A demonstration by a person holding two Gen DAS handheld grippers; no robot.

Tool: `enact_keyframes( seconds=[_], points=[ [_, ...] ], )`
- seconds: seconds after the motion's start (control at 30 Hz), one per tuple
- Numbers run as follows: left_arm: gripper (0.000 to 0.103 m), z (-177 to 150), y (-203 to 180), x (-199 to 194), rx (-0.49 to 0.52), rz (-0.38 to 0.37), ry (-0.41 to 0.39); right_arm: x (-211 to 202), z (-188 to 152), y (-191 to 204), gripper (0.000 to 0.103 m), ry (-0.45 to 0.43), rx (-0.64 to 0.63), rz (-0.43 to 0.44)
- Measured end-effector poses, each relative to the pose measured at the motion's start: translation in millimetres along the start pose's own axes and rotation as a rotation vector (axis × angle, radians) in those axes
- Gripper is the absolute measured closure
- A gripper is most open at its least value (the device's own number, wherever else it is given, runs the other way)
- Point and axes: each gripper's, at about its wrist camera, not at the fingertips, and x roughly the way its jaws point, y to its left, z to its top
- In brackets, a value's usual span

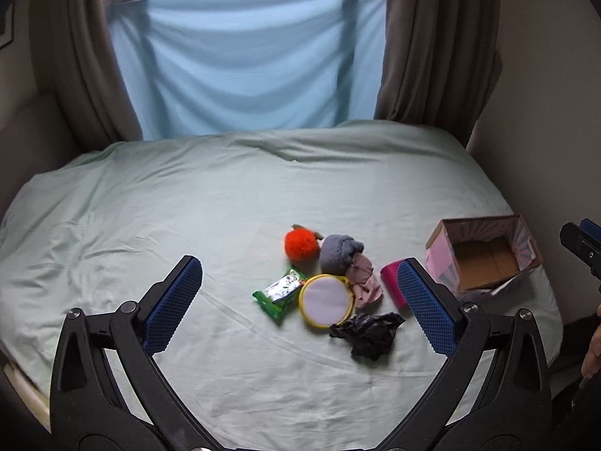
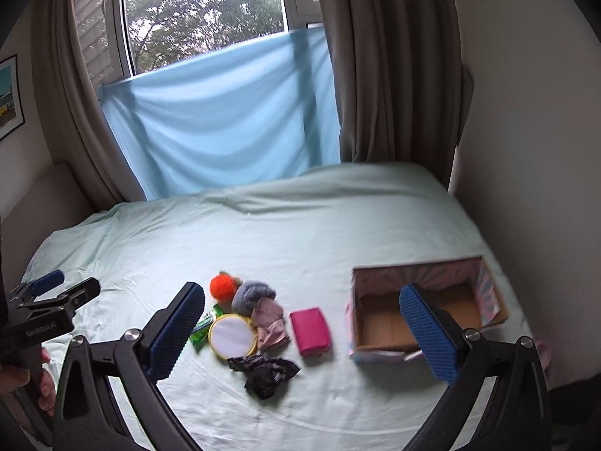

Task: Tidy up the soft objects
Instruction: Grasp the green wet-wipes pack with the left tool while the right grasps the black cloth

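Bed [image 1: 188, 206], pale green sheet, fills the frame and bears everything I have to sort; nothing lifted yet, so I judge this the opening step, picking a first item. Cardboard box [image 1: 484, 259], open-topped with pink printed sides, far right of the pile and seemingly empty: my likely destination, though the task does not name one. Black crumpled cloth [image 1: 366, 332], nearest me, just touching the disc. Round disc [image 1: 326, 300], yellow rim with pale mesh face, centre of the cluster. Magenta pouch [image 2: 310, 330], lying flat between pile and box, clear of the rest. Grey plush [image 1: 340, 253], far side, pressed against the pink cloth [image 1: 362, 282]. Orange pompom toy [image 1: 301, 244], far left of the cluster, beside the grey plush. Green wipes packet [image 1: 280, 295], left of the disc, edge tucked under its rim. Left gripper [image 1: 298, 310], jaws spread wide, holding nothing, hovering on the near side above the pile. Right gripper [image 2: 304, 334], jaws equally wide, empty, aimed between pouch and box. Next move, as I judge it: lower the right gripper onto the isolated pouch and close gently, since soft goods will squash and neighbours may drag along.
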Motion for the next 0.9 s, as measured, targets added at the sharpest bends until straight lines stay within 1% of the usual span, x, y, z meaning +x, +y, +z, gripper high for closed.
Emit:
enact_keyframes(
  seconds=[0.17,0.27,0.43,0.53,0.6,0.77,0.87,0.9],
  points=[
    [0.0,-25.4,27.4,72.6,0.104,-0.045,0.057,46.7,-42.1,30.8,0.0,0.047,0.028,-0.006],
    [0.0,-41.5,39.0,115.9,0.151,-0.063,0.088,81.7,-69.3,43.9,0.0,0.087,0.038,-0.027],
    [0.0,-70.1,51.6,190.9,0.217,-0.105,0.133,138.7,-114.3,57.8,0.0,0.151,0.054,-0.063],
    [0.004,-87.4,53.0,233.7,0.259,-0.124,0.17,173.1,-140.8,61.5,0.0,0.188,0.068,-0.08],
    [0.006,-95.5,55.5,256.1,0.274,-0.138,0.187,195.0,-157.7,62.4,0.0,0.216,0.083,-0.093],
    [0.007,-110.1,59.1,299.6,0.288,-0.176,0.21,230.2,-185.1,66.1,0.0,0.251,0.092,-0.112],
    [0.012,-117.7,55.0,318.2,0.311,-0.204,0.217,248.6,-196.3,65.7,0.0,0.259,0.1,-0.119],
    [0.016,-118.9,54.3,324.2,0.314,-0.212,0.221,253.4,-199.4,65.2,0.004,0.261,0.102,-0.122]
  ],
)
